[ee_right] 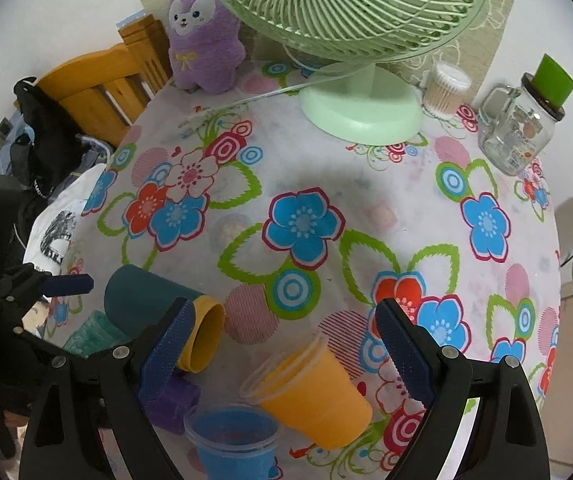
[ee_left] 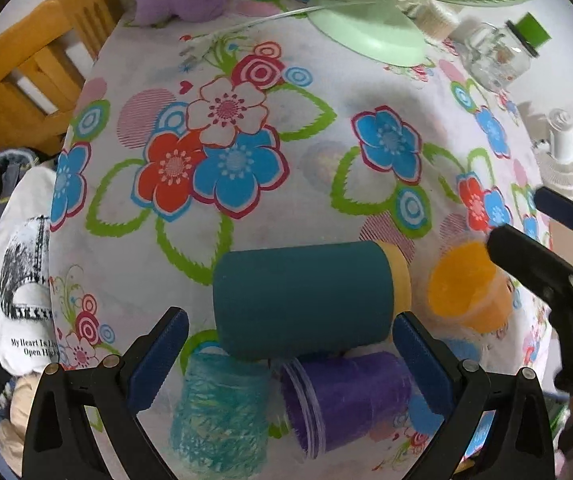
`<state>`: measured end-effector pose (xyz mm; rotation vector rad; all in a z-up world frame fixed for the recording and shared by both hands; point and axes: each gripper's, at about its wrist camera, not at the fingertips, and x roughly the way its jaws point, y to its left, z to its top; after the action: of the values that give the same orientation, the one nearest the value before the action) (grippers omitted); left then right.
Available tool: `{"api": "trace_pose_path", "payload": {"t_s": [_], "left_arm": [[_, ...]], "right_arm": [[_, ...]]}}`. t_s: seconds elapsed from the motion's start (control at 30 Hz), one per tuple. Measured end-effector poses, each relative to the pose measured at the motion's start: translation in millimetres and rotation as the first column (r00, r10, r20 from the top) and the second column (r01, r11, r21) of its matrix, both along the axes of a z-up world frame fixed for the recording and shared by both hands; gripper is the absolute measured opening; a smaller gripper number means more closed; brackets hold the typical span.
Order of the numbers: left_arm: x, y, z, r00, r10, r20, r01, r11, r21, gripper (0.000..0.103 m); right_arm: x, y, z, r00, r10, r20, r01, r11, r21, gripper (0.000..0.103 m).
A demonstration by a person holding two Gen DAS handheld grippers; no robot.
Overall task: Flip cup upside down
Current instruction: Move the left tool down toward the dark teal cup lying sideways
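A dark teal cup (ee_left: 302,300) with a yellow rim lies on its side on the floral tablecloth; it also shows in the right wrist view (ee_right: 146,300). My left gripper (ee_left: 290,356) is open, its jaws standing either side of the teal cup's near side. An orange plastic cup (ee_right: 310,392) lies on its side between the open jaws of my right gripper (ee_right: 282,344); it shows in the left view too (ee_left: 466,288). A purple cup (ee_left: 346,400) and a pale teal cup (ee_left: 218,412) lie on their sides. A blue cup (ee_right: 234,440) stands upright.
A green table fan (ee_right: 358,112) stands at the back. A purple plush toy (ee_right: 202,32) sits back left, a glass jar with green lid (ee_right: 522,128) and a swab container (ee_right: 444,88) back right. A wooden chair (ee_right: 98,84) and clothes lie left of the table.
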<state>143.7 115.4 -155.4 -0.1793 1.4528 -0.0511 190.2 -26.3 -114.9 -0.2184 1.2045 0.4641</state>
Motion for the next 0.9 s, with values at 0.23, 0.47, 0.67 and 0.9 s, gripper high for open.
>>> {"api": "trace_pose_path", "payload": {"t_s": [0.23, 0.47, 0.67, 0.9], "left_arm": [[-9.0, -4.2, -12.0, 0.980, -0.192, -0.044, 0.196, 0.975, 0.108, 0.103], [5.9, -5.4, -28.6, 0.967, -0.248, -0.065, 0.256, 0.953, 0.160, 0.103], [27.1, -23.0, -31.1, 0.934, -0.357, -0.021, 0.353, 0.909, 0.219, 0.103], [57.5, -40.0, -41.4, 0.910, -0.413, -0.009, 0.406, 0.890, 0.208, 0.103]], "right_arm": [[-0.7, 8.0, -9.8, 1.000, 0.005, -0.016, -0.004, 1.000, 0.024, 0.093], [-3.0, 9.7, -24.4, 0.999, -0.020, -0.040, 0.022, 0.999, 0.033, 0.093], [-4.4, 3.1, -34.1, 0.996, -0.063, -0.060, 0.065, 0.997, 0.037, 0.093], [-1.6, -11.4, -31.4, 0.990, -0.133, -0.054, 0.136, 0.989, 0.052, 0.093]]}}
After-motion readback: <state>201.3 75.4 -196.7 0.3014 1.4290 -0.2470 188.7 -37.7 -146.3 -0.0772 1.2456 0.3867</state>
